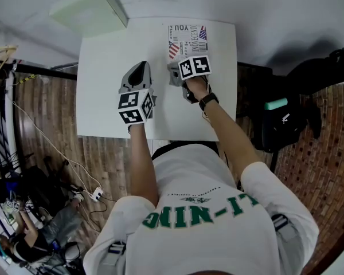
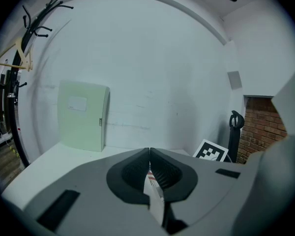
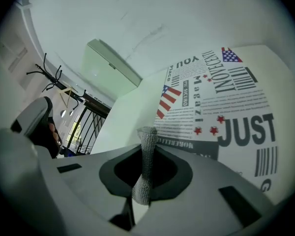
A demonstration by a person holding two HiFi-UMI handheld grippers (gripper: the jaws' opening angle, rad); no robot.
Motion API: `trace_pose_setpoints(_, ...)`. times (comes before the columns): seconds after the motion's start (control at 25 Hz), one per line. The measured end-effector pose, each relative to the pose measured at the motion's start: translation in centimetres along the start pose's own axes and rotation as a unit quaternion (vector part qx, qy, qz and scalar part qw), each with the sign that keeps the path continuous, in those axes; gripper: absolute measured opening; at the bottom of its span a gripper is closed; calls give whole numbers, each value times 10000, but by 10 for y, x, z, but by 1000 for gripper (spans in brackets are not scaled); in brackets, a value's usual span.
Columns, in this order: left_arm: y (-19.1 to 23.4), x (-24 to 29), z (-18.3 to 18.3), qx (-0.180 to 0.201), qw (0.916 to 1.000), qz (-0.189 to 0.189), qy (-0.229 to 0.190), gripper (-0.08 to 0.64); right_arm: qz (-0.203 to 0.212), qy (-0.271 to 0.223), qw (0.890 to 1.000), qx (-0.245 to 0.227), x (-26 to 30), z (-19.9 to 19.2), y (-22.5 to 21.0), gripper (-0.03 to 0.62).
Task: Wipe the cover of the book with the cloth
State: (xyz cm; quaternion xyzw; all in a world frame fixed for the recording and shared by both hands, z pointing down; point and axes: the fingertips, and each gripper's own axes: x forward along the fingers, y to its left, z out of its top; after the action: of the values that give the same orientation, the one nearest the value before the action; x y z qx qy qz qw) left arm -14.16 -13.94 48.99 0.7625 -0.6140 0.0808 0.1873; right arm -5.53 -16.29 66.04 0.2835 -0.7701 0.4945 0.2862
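Note:
The book [image 1: 187, 39] lies flat at the far right of the white table [image 1: 106, 67]; its white cover carries black print, red stars and flag stripes [image 3: 221, 97]. My right gripper [image 1: 174, 73] hovers at the book's near left corner, shut on a rolled strip of grey knitted cloth [image 3: 146, 166] that stands up between the jaws. My left gripper [image 1: 140, 67] is beside it over bare table, left of the book and apart from it. Its jaws meet at the tips [image 2: 150, 154]. A small white piece with red print [image 2: 155, 193] shows behind the tips; I cannot tell what it is.
A pale green box [image 1: 90, 9] leans against the wall at the table's far left corner. A white wall runs just behind the table. A black bag [image 1: 286, 125] sits on the brick floor to the right, and cables lie on the floor to the left.

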Motion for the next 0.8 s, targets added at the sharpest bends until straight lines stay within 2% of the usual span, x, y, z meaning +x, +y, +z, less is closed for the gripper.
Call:
trace_pose_setpoints(0.52, -42, 24, 2, 173, 9987, -486, 34, 15, -671, -807, 9919, 717, -101, -5, -114, 32)
trace_pose_setpoints(0.68, -52, 26, 6, 288, 9979, -584, 58, 15, -705, -1018, 9877, 958, -113, -4, -118, 32)
trace_pose_setpoints(0.8, -58, 22, 17, 435, 9970, -636, 42, 15, -526, -1646, 9810, 882, -137, 13, -93, 32)
